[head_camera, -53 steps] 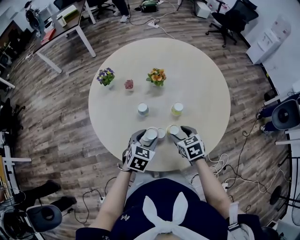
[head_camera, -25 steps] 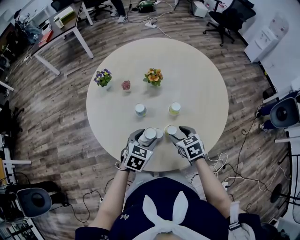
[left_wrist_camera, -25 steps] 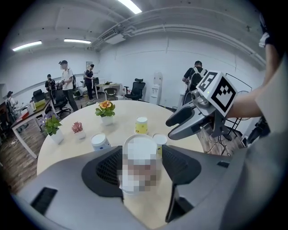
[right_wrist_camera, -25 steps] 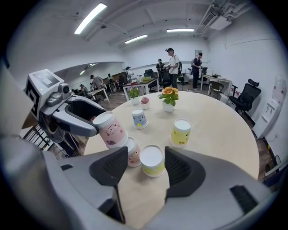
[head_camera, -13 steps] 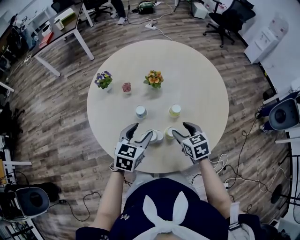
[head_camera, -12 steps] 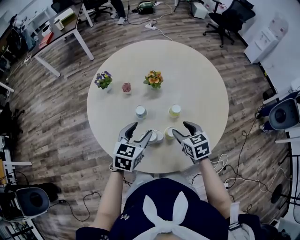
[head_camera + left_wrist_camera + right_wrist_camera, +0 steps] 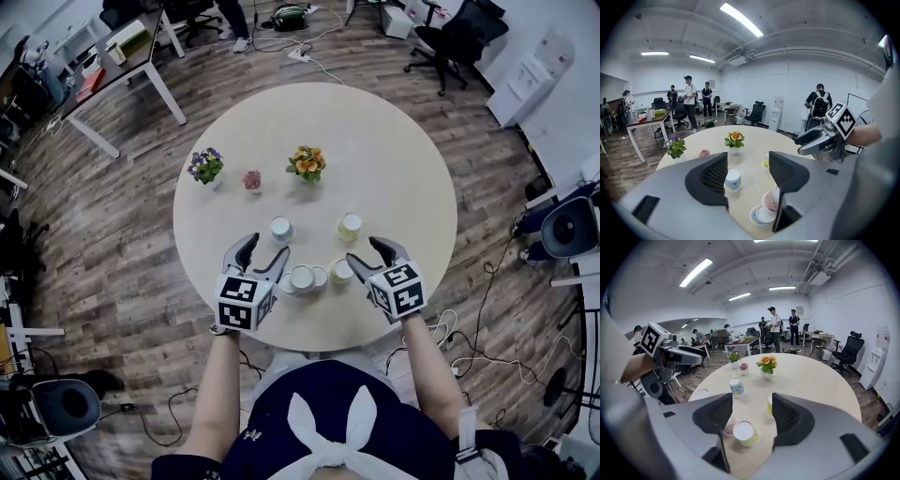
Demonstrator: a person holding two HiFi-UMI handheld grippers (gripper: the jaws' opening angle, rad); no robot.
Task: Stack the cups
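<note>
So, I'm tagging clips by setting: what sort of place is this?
Probably an open-plan office or lab: swivel chairs, a desk, power cables trailing across the wood floor, and people standing about.

blue cup (image 7: 281, 228) and yellow cup (image 7: 350, 225) standing apart, other cups (image 7: 302, 277) clustered together nearby

On the counter (image 7: 403, 169), three plants (image 7: 307, 163) stand along the back, two cups (image 7: 281, 229) side by side before them, and more cups (image 7: 302, 277) in a row nearest the front edge.
</note>
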